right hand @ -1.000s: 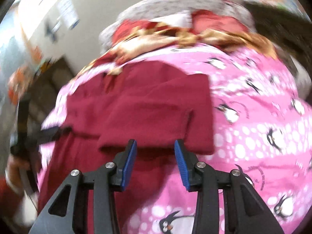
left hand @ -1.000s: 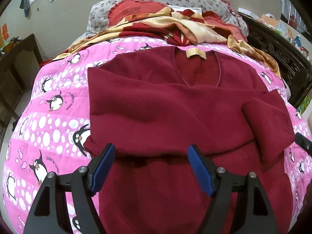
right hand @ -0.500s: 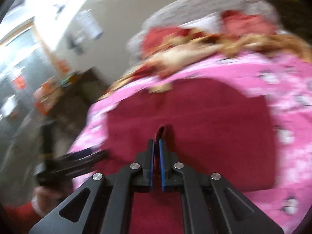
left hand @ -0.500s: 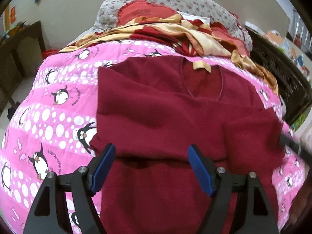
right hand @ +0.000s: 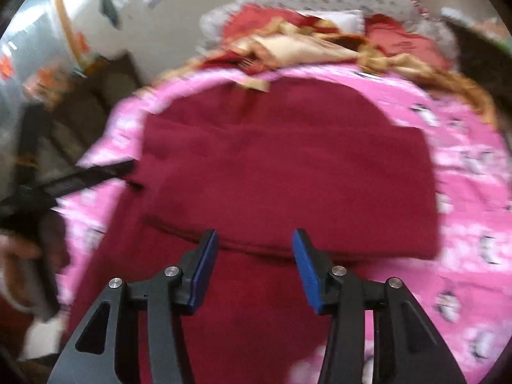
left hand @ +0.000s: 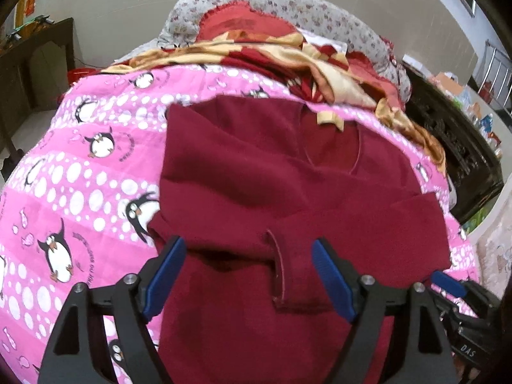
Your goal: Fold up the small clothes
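Observation:
A dark red V-neck sweater (left hand: 256, 192) lies flat on a pink penguin-print quilt (left hand: 64, 176). Both sleeves are folded across its chest; the right sleeve's cuff (left hand: 281, 272) lies at the middle. My left gripper (left hand: 249, 275) is open and empty, just above the sweater's lower part. My right gripper (right hand: 254, 265) is open and empty above the folded sleeve's edge (right hand: 256, 246); it also shows at the lower right of the left wrist view (left hand: 454, 291). The sweater fills the right wrist view (right hand: 288, 176), which is blurred.
A red and cream patterned blanket (left hand: 288, 57) and a floral pillow (left hand: 288, 9) are piled at the bed's head. Dark carved furniture (left hand: 457, 147) stands along the bed's right side. A dark wooden table (left hand: 35, 57) stands at the left.
My right gripper was shut on the right sleeve and carried it across the chest; it has now let go and opened. The sleeve's cuff now lies at the sweater's middle. My left gripper stayed open.

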### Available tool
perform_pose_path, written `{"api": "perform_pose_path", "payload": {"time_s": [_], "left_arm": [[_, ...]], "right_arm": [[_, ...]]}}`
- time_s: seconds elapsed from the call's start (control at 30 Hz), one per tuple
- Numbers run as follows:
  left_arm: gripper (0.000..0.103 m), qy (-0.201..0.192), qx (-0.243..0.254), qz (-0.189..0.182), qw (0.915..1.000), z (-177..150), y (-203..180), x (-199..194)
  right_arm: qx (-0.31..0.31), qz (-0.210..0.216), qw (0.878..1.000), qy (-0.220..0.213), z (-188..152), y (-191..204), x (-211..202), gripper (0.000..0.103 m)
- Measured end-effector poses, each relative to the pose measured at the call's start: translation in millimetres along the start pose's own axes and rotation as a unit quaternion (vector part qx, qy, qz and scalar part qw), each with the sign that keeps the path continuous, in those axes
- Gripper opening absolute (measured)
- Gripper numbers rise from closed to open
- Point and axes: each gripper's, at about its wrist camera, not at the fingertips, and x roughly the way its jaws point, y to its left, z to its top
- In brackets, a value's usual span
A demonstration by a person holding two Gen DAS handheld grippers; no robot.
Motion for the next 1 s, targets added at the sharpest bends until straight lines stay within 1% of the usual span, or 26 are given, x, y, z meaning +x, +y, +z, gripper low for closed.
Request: {"api": "perform_pose_path", "payload": {"time_s": [0.1,0.23,0.3,0.4,0.57,1.0], "left_arm": [[0.085,0.013,0.012,0.005,0.9998,-6.1,-8.0,9.7],[0.085,0.025,0.032,0.014,0.9991,-12.8,-19.1,21.3],[0.085,0.03,0.039,0.018,0.9986,-15.7,-24.1,27.1],[0.085,0.035,0.044,0.023,0.9981,-18.3,-27.9,33.1],[0.085,0.04,0.049,0.025,0.9976,-20.4,-33.1,36.8],[0.085,0.046,0.061,0.03,0.9966,-21.1,-39.9,41.4]], "right_arm": [[0.002,-0.023,1.0,0.003,-0.3,-9.2,-0.4,0.059],[0.003,-0.079,0.997,0.019,-5.6,-18.2,-1.3,0.059],[0.004,-0.098,0.995,0.027,-8.0,-23.5,-1.8,0.059],[0.014,-0.105,0.994,0.037,-12.1,-30.7,-2.2,0.059],[0.012,-0.121,0.991,0.047,-15.3,-31.7,2.7,0.059],[0.016,-0.124,0.99,0.059,-19.0,-33.2,8.6,0.059]]}}
